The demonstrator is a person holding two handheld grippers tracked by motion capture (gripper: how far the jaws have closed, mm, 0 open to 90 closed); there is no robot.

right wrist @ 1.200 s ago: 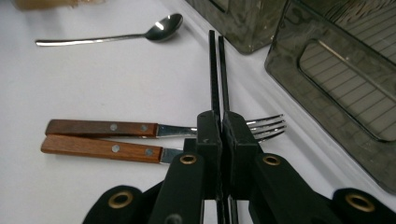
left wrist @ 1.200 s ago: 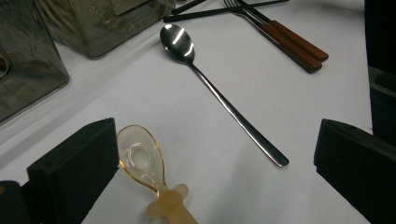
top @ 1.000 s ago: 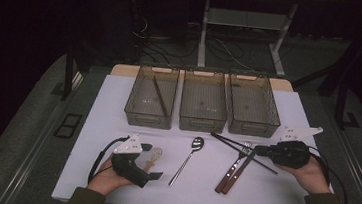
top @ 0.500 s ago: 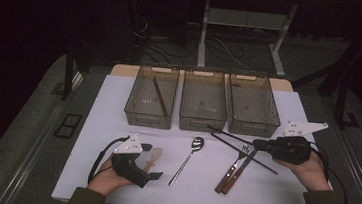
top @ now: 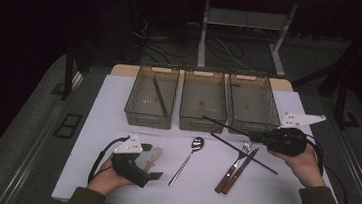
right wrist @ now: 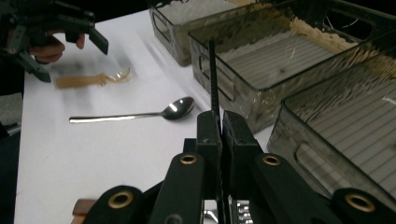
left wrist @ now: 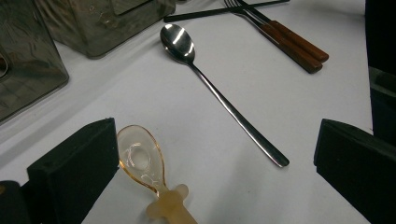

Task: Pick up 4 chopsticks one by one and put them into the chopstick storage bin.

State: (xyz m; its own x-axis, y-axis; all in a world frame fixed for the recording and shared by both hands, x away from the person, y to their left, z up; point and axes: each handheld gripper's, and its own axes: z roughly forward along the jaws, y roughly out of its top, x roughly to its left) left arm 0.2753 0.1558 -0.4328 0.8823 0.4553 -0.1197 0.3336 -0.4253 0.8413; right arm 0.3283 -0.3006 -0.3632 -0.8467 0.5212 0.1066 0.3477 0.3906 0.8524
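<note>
Cutlery is being sorted from the table [top: 116, 126] into three clear bins at its far side, and the work is judged to be at an early stage. One brown chopstick [top: 159, 96] already lies slanted in the left bin [top: 150, 116]. The middle bin [top: 202, 124] and the right bin [top: 252, 125] look empty.

A black chopstick [top: 221, 127] is clamped between the closed jaws of the right gripper [top: 255, 136], as is seen in the right gripper view, where the stick [right wrist: 213, 74] rises from between the pressed pads. It is held off the table, its tip pointing toward the front wall of the middle bin. It is not yet in any bin.

A second black chopstick [top: 244, 153] is left lying on the table, crossing over the fork [top: 236, 160] and knife [top: 240, 168], which lie side by side with their wooden handles together. A steel spoon [top: 187, 159] lies near the middle of the table.

The left gripper [top: 155, 162] is rested on the table with its jaws wide apart and nothing pressed between them. A translucent amber spoon [left wrist: 149, 172] lies between the open jaws, close by one pad, not gripped.

By this judgement one piece is placed, one is in transit, and five pieces are left to be picked up.
</note>
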